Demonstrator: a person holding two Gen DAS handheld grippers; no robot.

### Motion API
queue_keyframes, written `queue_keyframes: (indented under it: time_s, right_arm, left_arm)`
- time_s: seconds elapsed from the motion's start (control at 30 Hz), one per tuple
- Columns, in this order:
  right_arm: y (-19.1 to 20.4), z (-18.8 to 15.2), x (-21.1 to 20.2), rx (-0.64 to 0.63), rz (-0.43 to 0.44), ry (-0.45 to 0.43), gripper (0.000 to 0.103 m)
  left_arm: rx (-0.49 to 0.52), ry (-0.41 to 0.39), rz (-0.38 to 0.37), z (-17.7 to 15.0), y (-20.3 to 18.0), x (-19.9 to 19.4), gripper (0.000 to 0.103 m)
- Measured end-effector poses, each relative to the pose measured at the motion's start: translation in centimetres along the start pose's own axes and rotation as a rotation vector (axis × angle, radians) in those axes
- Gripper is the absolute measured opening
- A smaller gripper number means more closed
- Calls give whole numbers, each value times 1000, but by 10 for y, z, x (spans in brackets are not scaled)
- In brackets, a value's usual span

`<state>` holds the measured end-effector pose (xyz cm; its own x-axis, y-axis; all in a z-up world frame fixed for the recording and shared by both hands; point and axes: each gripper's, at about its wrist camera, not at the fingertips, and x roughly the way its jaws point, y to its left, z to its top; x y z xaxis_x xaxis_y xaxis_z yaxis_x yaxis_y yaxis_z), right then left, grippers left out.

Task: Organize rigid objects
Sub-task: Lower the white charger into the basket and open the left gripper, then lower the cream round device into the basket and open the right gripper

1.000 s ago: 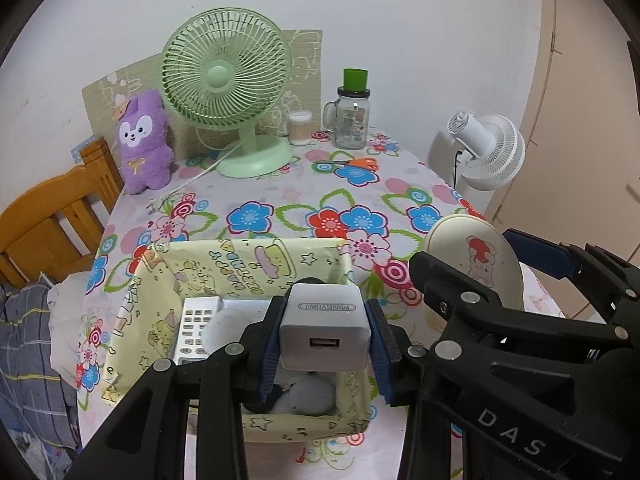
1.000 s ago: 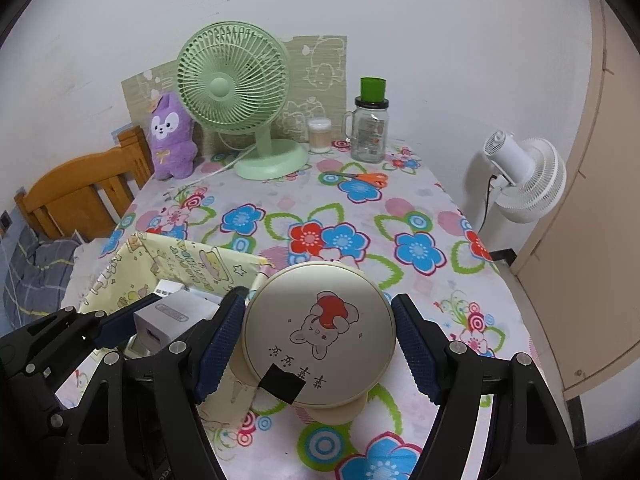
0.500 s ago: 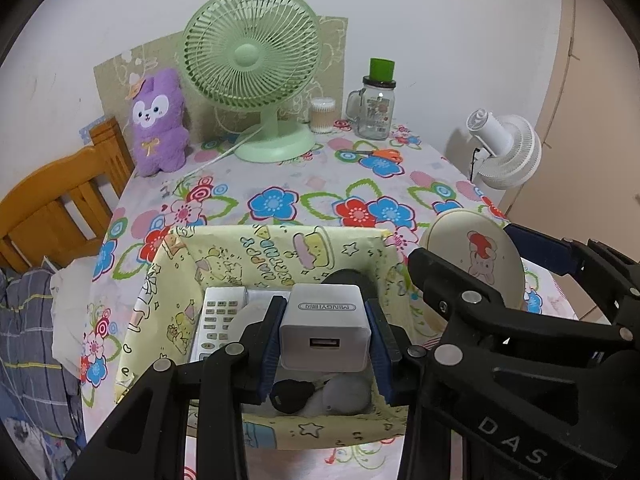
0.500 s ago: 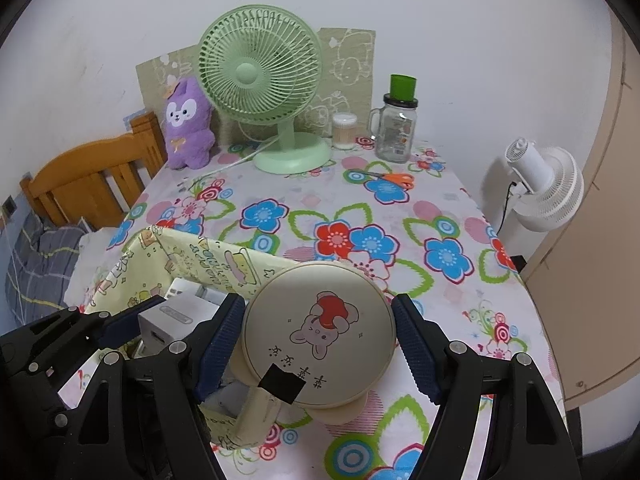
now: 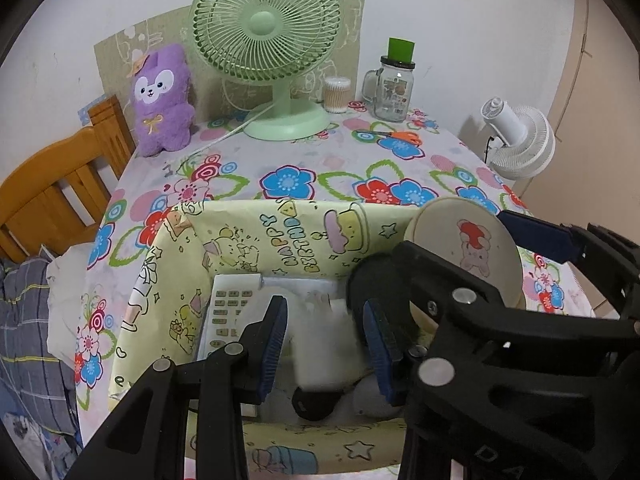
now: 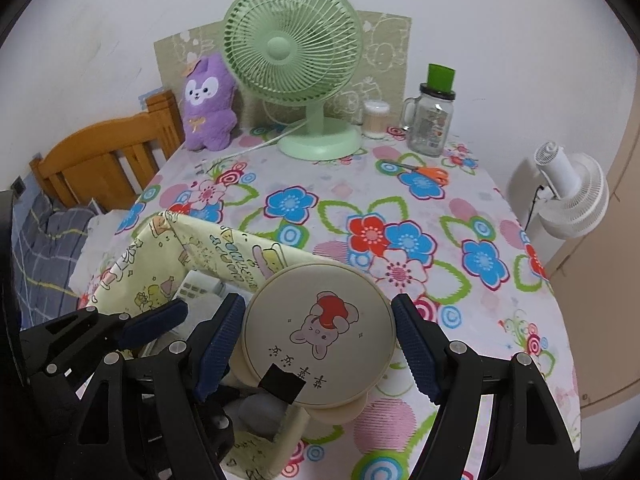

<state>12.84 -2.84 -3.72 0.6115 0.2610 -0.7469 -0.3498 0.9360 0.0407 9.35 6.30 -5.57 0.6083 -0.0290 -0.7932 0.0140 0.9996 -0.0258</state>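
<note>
My left gripper (image 5: 324, 344) hangs over the yellow box (image 5: 280, 236), its jaws parted. Between them, blurred, sits the white charger (image 5: 324, 348); neither pad appears to touch it, and I cannot tell whether it rests on the box's contents. Under it in the box lie a white remote (image 5: 226, 312), a black piece (image 5: 314, 402) and a grey round thing (image 5: 374, 398).

My right gripper (image 6: 318, 344) is at the box's right side with the round cream mirror (image 6: 318, 332) between its jaws. The mirror's face, with a small bear drawing, tilts up at my camera, and a black square (image 6: 282, 386) is stuck at its lower edge. Both pads look a little clear of its rim, so I cannot say if I am gripping it. It sits over the box's right wall, partly above the bench (image 6: 460, 280).

Farther back on the flowered cloth stand a green fan (image 6: 294, 64), a purple plush (image 6: 208, 104), a cotton-swab tub (image 6: 375, 120) and a glass jar (image 6: 432, 120) with a green cap. Orange scissors (image 6: 424, 170) lie flat near the jar. A white fan (image 6: 572, 196) stands off the bench to the right, and a wooden chair (image 6: 104, 156) to the left.
</note>
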Motion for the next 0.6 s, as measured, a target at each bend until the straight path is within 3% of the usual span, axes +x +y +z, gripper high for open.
queue_keyframes:
  time_s: [0.2,0.37,0.6]
  right_arm:
    - [10,3,14,-27,15,19,77]
    - [18,7,26,-55,25,34,77]
    - [30,14,42,-102,29,51,77]
  left_arm:
    - [-17,13,6,-1,11,7,43]
    - [-20,10,29,-2,19,12,66]
    - [-39,32,53,-2,33,23,74]
